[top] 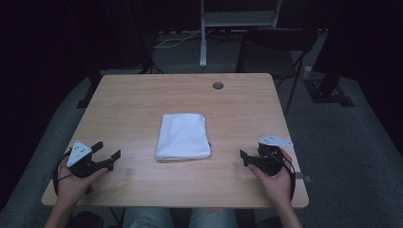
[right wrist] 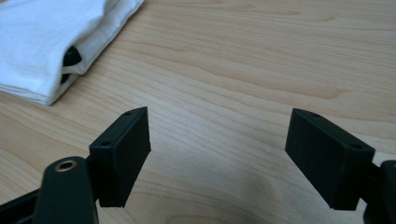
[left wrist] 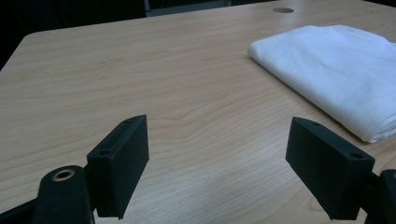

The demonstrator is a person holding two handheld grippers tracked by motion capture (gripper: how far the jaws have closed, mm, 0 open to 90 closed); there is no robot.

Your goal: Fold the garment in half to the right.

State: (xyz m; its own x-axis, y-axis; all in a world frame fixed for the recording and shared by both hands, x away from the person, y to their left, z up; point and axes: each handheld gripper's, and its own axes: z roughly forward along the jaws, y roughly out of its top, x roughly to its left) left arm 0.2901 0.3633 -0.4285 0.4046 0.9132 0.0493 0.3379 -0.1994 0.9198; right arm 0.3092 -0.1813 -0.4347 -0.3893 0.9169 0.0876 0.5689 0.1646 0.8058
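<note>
Folded white cloth: lies mid-table, neatly squared, untouched. Left gripper and right gripper rest well apart on either side, jaws spread, empty. Handling seemingly not yet begun.

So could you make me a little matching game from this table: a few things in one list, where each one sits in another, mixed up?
Things:
1. cloth
2. left gripper
3. right gripper
4. hole

Places, as the high view shows them:
A. near the table's far edge
B. near the front left corner, jaws open over bare wood
C. middle of the table, folded
D. near the front right corner, jaws open over bare wood

Pairs: 1-C, 2-B, 3-D, 4-A
</note>
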